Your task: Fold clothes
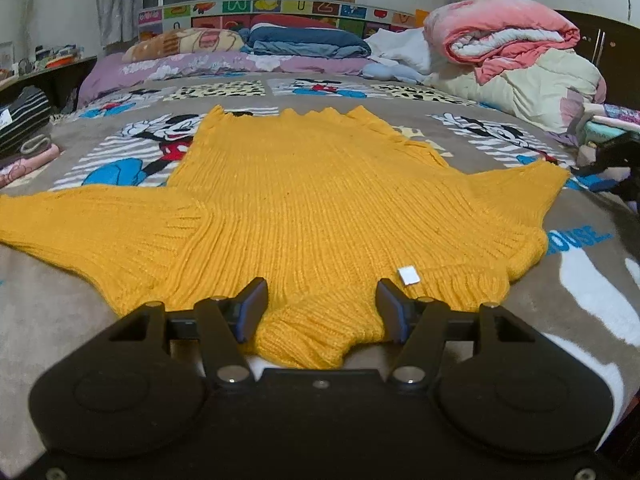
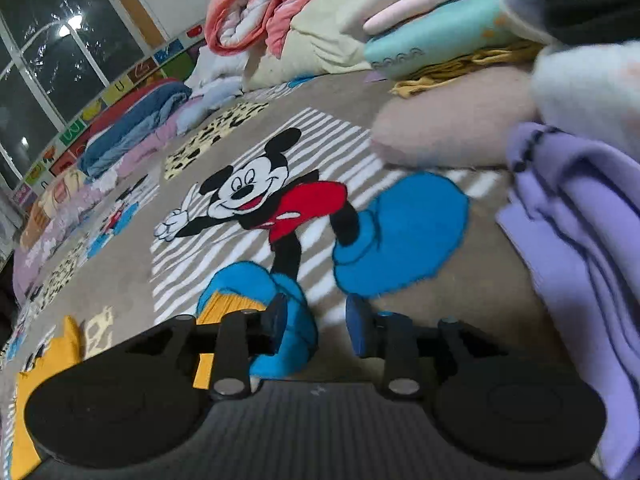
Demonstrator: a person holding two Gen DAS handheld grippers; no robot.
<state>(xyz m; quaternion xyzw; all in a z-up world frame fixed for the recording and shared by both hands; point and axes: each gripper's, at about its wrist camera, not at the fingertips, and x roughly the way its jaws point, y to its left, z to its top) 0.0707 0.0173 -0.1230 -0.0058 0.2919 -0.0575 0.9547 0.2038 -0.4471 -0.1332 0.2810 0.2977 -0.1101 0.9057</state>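
A yellow ribbed knit sweater lies spread flat on the bed, its collar nearest me and both sleeves out to the sides. A small white tag lies near the collar. My left gripper is open, its jaws on either side of the collar, just above it. My right gripper is open and empty above the Mickey Mouse blanket, to the right of the sweater. Only the edge of the yellow sweater shows at that view's lower left.
A rolled pink quilt and a cream duvet lie at the bed's far right. Pillows and a blue blanket line the headboard. Folded clothes sit at left. A lilac garment and stacked clothes crowd my right gripper's right side.
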